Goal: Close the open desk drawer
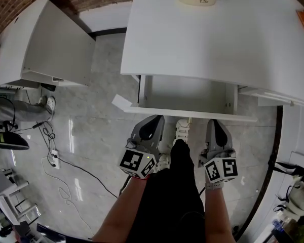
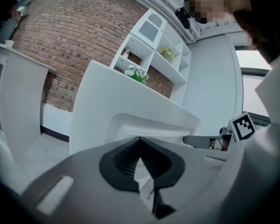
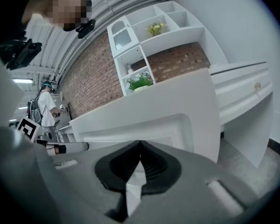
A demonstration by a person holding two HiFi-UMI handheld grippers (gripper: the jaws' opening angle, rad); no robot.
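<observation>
Head view, open drawer (image 1: 185,94) under desk (image 1: 218,39), left tongs (image 1: 153,119) and right tongs (image 1: 213,122) pressed together nearby, floor cables (image 1: 49,135)

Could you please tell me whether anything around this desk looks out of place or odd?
Only the white desk drawer: it stands pulled out from under the white desktop, apparently empty. The left gripper and right gripper, both shut, are near its front edge. Nothing looks spilled or damaged.

You get bright, even light; the white table (image 1: 218,39) nearly washes out, and glare streaks the glossy floor (image 1: 86,151), perhaps from overhead lamps. Both gripper views bend at their dark, blurred edges.
</observation>
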